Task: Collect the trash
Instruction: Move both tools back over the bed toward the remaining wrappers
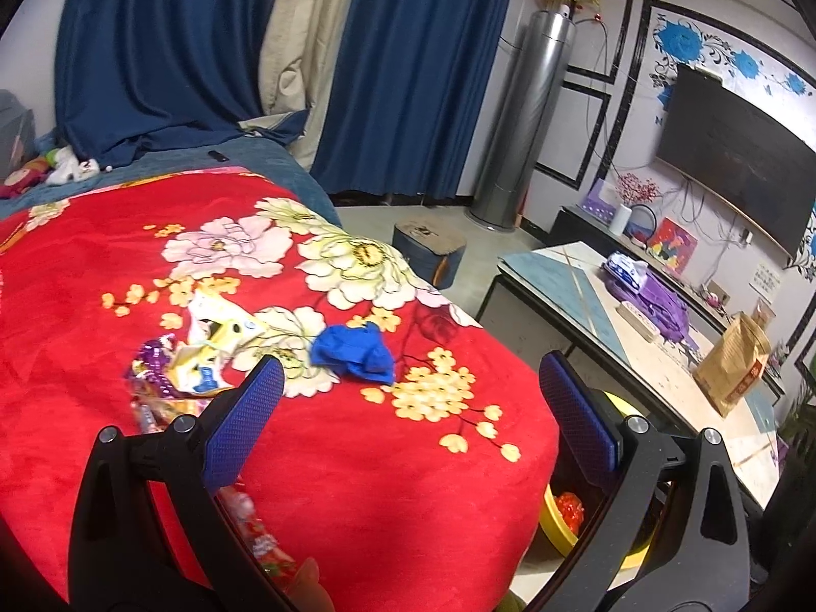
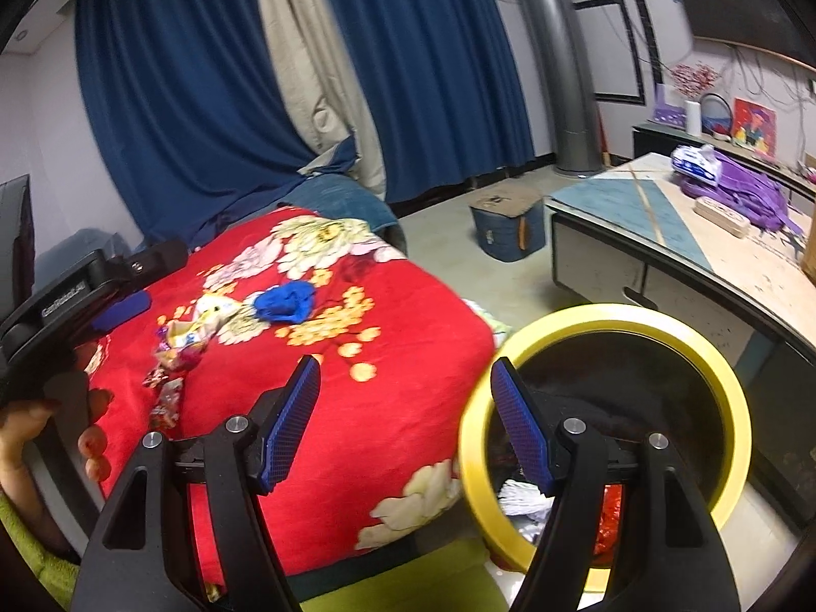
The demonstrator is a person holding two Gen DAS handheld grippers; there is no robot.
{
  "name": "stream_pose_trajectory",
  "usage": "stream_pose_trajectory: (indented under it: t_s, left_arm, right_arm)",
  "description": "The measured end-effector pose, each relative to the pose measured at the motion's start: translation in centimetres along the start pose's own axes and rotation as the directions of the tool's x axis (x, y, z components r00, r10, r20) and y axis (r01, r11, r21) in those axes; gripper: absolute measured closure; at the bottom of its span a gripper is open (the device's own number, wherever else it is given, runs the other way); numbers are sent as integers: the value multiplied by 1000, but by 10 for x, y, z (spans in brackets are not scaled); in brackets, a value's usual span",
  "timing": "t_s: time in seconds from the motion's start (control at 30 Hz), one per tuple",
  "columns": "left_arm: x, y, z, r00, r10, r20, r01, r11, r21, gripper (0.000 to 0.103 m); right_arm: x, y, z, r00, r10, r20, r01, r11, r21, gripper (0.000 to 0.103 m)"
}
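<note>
A crumpled blue wad (image 1: 354, 352) (image 2: 285, 302) lies on the red flowered blanket (image 1: 357, 474) (image 2: 326, 418). To its left lies a pile of torn snack wrappers (image 1: 204, 352) (image 2: 188, 341), with more wrappers (image 1: 255, 525) nearer me. My left gripper (image 1: 408, 382) is open and empty above the blanket, just short of the blue wad. My right gripper (image 2: 405, 372) is open and empty over the gap between the blanket's edge and a yellow-rimmed trash bin (image 2: 734, 387) (image 1: 558, 523). The bin holds white and red trash (image 2: 520, 502). The left gripper's body (image 2: 76, 296) shows in the right wrist view.
A low coffee table (image 1: 627, 336) (image 2: 663, 250) stands right of the bin with a purple bag (image 1: 653, 301), a tissue pack and a brown paper bag (image 1: 734, 362). A dark stool (image 2: 507, 227) sits on the floor. Blue curtains hang behind, with a TV at the right.
</note>
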State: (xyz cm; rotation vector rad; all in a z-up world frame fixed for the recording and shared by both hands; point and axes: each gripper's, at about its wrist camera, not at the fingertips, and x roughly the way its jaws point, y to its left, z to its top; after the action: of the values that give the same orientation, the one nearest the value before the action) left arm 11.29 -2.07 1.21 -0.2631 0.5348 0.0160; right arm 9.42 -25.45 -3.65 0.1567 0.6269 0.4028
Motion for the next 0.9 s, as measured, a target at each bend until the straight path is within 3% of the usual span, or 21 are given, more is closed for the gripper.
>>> stream_pose_trajectory:
  t_s: [0.1,0.9]
  left_arm:
    - [-4,10,1,1000,16,5,-15,1000,-17,11]
    - [-29,94,20,993,115,26,-109,981,-160,11]
  right_arm:
    - [1,13,2,1000,22,2,-22,999,-31,29]
    - [10,93,9,988,151,-31,-154,970,-186,27]
